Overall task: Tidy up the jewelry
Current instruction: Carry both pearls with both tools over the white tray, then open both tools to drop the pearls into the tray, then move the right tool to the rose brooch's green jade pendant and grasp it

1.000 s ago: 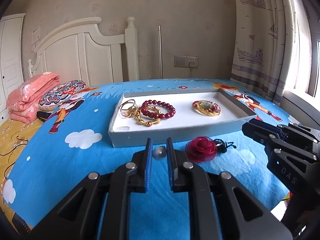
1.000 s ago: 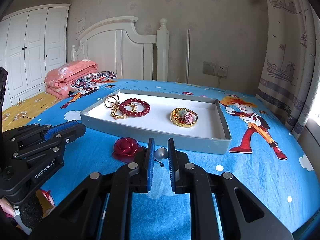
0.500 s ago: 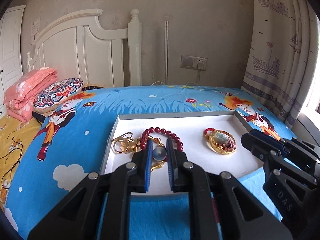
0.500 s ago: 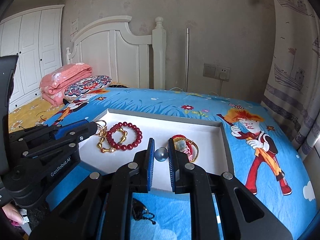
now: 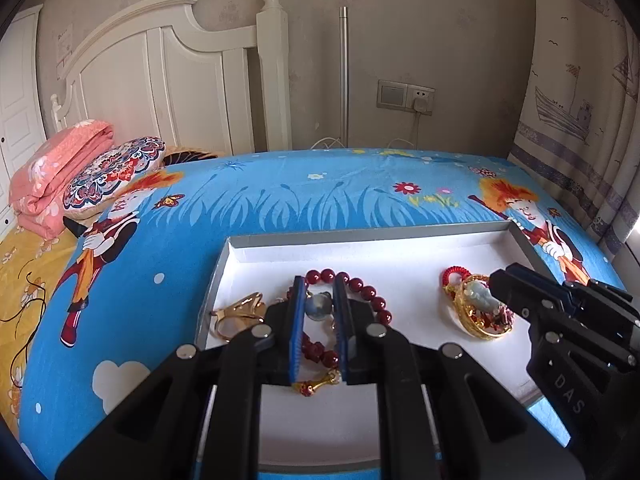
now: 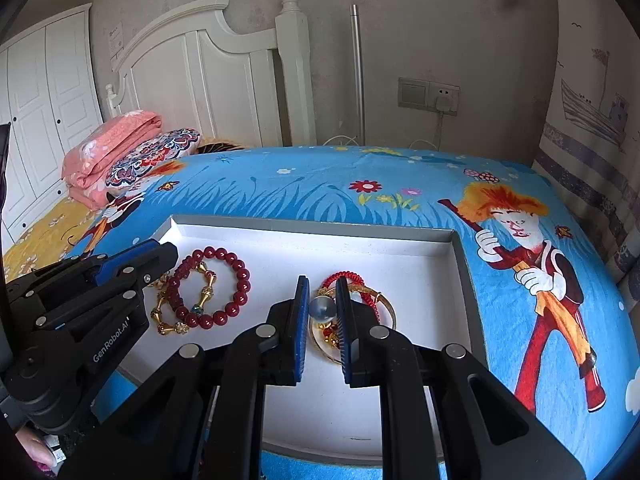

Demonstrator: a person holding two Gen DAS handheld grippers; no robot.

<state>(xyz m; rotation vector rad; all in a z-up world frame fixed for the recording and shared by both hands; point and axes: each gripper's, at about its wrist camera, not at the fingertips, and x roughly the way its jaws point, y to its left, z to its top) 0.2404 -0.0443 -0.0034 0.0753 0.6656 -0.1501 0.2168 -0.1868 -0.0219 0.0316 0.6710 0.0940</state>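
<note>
A grey-walled tray [image 5: 360, 236] [image 6: 320, 225] with a white floor lies on the blue bed. In it are a red bead bracelet [image 5: 370, 294] [image 6: 230, 276], gold pieces [image 5: 236, 314] [image 6: 166, 322] and a gold pendant with a red cord [image 5: 478, 312] [image 6: 380, 304]. My left gripper [image 5: 318, 306] is shut on a grey pearl-like bead [image 5: 319, 305] above the bracelet. My right gripper [image 6: 322, 308] is shut on a similar grey bead [image 6: 322, 307] above the pendant. Each gripper shows in the other's view: the right one [image 5: 560, 320], the left one [image 6: 100, 280].
A white headboard [image 5: 168, 80], a folded pink blanket [image 5: 52, 168] and a patterned pillow [image 5: 116, 168] are at the far left. A wall socket [image 5: 404, 96] and a curtain [image 5: 588, 112] stand behind the bed.
Both grippers have lifted their beads from the bedspread in front of the tray and moved forward over the tray. The red rose piece has dropped out of view.
</note>
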